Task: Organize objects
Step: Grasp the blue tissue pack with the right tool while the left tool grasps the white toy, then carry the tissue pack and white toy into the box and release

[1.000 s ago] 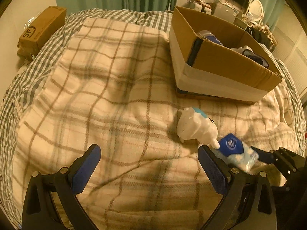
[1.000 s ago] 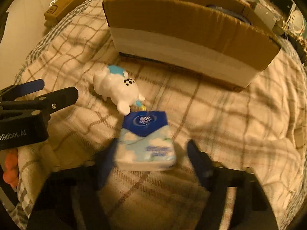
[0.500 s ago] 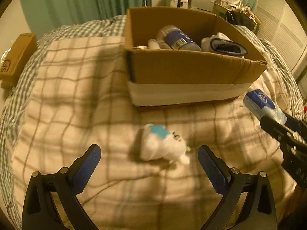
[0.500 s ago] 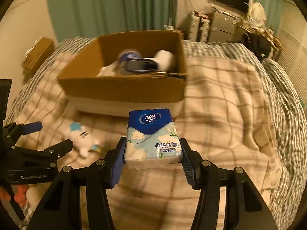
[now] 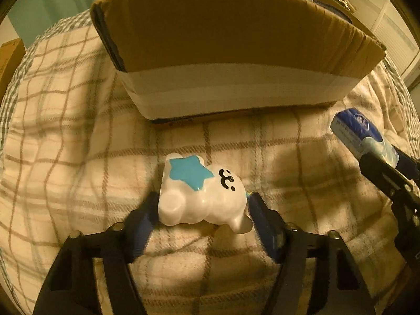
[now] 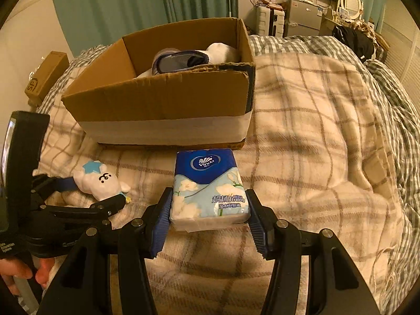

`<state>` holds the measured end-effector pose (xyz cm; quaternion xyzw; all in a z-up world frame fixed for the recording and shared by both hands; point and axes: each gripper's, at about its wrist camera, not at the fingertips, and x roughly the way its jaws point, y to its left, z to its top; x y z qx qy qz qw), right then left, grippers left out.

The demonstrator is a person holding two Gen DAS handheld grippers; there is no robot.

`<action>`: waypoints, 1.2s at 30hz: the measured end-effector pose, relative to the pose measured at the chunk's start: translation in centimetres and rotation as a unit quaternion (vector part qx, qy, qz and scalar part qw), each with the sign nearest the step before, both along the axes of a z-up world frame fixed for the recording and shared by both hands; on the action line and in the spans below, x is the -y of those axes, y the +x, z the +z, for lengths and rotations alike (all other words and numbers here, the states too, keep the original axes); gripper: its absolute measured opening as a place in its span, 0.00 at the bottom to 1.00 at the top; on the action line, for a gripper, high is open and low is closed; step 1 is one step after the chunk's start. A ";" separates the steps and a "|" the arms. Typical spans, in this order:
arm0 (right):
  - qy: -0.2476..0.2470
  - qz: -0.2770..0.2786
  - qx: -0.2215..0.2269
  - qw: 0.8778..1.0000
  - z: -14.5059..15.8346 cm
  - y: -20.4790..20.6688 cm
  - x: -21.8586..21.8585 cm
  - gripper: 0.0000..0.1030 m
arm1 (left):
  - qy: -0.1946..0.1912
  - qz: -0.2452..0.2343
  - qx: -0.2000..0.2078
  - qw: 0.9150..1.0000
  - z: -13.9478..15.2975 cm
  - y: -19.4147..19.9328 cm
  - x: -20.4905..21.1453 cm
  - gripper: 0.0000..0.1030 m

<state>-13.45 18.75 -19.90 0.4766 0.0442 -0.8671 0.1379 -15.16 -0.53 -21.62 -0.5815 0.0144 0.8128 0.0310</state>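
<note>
Now that my left hand-held gripper (image 5: 203,210) has dropped from hovering wide over the blanket (image 5: 65,141) to closing its pads on the white toy (image 5: 202,197), both loose items are in hand. The cardboard box (image 6: 162,97) sits on the bed just ahead, already holding a few things, so I judge only the lift and drop remain. The toy lies on its side, star patch up, apparently still resting on the blanket. My right hand-held gripper (image 6: 208,210) pinches the tissue pack (image 6: 208,186) by its sides, held level above the blanket, short of the box's front wall.
</note>
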 end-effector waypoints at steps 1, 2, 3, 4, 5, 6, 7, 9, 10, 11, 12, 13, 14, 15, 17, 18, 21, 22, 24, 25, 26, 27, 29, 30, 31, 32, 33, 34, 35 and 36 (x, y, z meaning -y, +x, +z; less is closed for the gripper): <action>0.000 -0.001 0.000 1.000 0.0 0.0 0.0 0.51 | 0.002 -0.001 -0.003 1.000 0.1 0.1 0.0 0.68; 0.000 -0.001 -0.001 1.000 0.1 0.1 0.0 0.51 | 0.005 -0.002 -0.007 1.000 0.4 0.2 0.1 0.68; 0.000 -0.001 -0.002 1.000 0.2 0.2 0.0 0.51 | 0.006 -0.002 -0.011 1.000 0.6 0.3 0.1 0.68; 0.000 -0.001 -0.003 1.000 0.3 0.2 -0.1 0.51 | 0.005 -0.003 -0.015 1.000 0.8 0.5 0.1 0.67; 0.000 -0.001 -0.005 1.000 0.4 0.3 -0.1 0.51 | 0.003 -0.004 -0.021 1.000 1.2 0.7 0.1 0.67; -0.001 -0.001 -0.007 1.000 0.6 0.5 -0.1 0.51 | 0.002 -0.006 -0.027 1.000 1.6 1.0 0.0 0.67; -0.002 -0.001 -0.008 1.000 0.7 0.5 -0.2 0.51 | 0.001 -0.007 -0.035 0.999 2.0 1.2 0.0 0.65; -0.003 -0.003 -0.014 1.000 1.3 0.8 -0.3 0.51 | 0.004 -0.009 -0.044 0.999 3.0 1.6 0.0 0.65; -0.002 -0.004 -0.017 1.000 1.6 1.0 -0.3 0.51 | 0.008 -0.008 -0.050 0.999 3.4 1.9 0.1 0.65; -0.003 -0.004 -0.020 1.000 2.0 1.2 -0.4 0.51 | 0.011 -0.008 -0.058 0.998 4.0 2.2 0.2 0.65; -0.003 -0.005 -0.024 1.000 2.4 1.5 -0.4 0.51 | 0.014 -0.007 -0.063 0.998 4.5 2.4 0.3 0.65; -0.003 -0.005 -0.027 1.000 2.7 1.6 -0.4 0.51 | 0.015 -0.006 -0.066 0.998 4.8 2.5 0.5 0.64; -0.002 -0.005 -0.030 1.000 3.1 1.8 -0.4 0.51 | 0.016 -0.004 -0.072 0.997 5.3 2.7 0.5 0.64; -0.002 -0.005 -0.033 0.999 3.5 2.1 -0.4 0.51 | 0.018 -0.002 -0.080 0.997 5.8 2.9 0.6 0.64; -0.002 -0.005 -0.041 0.999 4.3 2.7 -0.5 0.51 | 0.027 -0.001 -0.093 0.995 7.0 3.4 0.5 0.64; -0.002 -0.005 -0.046 0.999 4.9 3.1 -0.5 0.51 | 0.031 -0.001 -0.099 0.995 7.4 3.9 0.5 0.64; -0.004 -0.005 -0.059 0.998 6.4 3.8 -0.6 0.51 | 0.043 -0.002 -0.119 0.992 8.9 5.6 -0.1 0.64; -0.006 -0.004 -0.064 0.998 7.0 4.1 -0.6 0.51 | 0.046 -0.003 -0.123 0.991 9.3 5.6 -0.4 0.64; -0.008 -0.003 -0.075 0.997 8.1 4.6 -0.6 0.51 | 0.054 -0.004 -0.139 0.989 10.8 6.1 -0.5 0.64; -0.009 -0.002 -0.079 0.997 8.6 4.7 -0.6 0.51 | 0.056 -0.005 -0.144 0.988 11.3 6.0 -0.6 0.64; -0.011 0.000 -0.083 0.996 9.0 4.7 -0.6 0.51 | 0.058 -0.006 -0.153 0.987 12.1 6.0 -0.6 0.64; -0.013 0.002 -0.087 0.996 9.5 4.8 -0.6 0.51 | 0.059 -0.006 -0.157 0.986 12.7 5.9 -0.7 0.64; -0.017 0.006 -0.098 0.995 10.7 4.8 -0.4 0.51 | 0.062 -0.005 -0.172 0.983 14.2 5.5 -0.6 0.64; -0.020 0.009 -0.103 0.994 11.3 4.6 -0.3 0.51 | 0.063 -0.006 -0.177 0.982 14.6 5.3 -0.6 0.64; -0.023 0.012 -0.108 0.994 11.8 4.4 -0.2 0.51 | 0.063 -0.006 -0.183 0.981 15.2 5.0 -0.6 0.64; -0.026 0.014 -0.114 0.993 12.4 4.2 -0.1 0.51 | 0.061 -0.007 -0.189 0.980 15.8 4.5 -0.7 0.64; -0.026 0.017 -0.121 0.992 13.1 3.7 0.2 0.51 | 0.058 -0.009 -0.194 0.979 16.3 4.0 -0.8 0.64; -0.026 0.018 -0.128 0.991 13.6 3.3 0.2 0.51 | 0.055 -0.011 -0.199 0.978 16.8 3.5 -0.8 0.64; -0.027 0.020 -0.134 0.990 14.2 2.8 0.4 0.51 | 0.054 -0.012 -0.203 0.978 17.2 2.8 -0.9 0.64; -0.028 0.022 -0.138 0.990 14.7 2.4 0.5 0.51 | 0.053 -0.011 -0.207 0.977 17.6 2.2 -0.9 0.64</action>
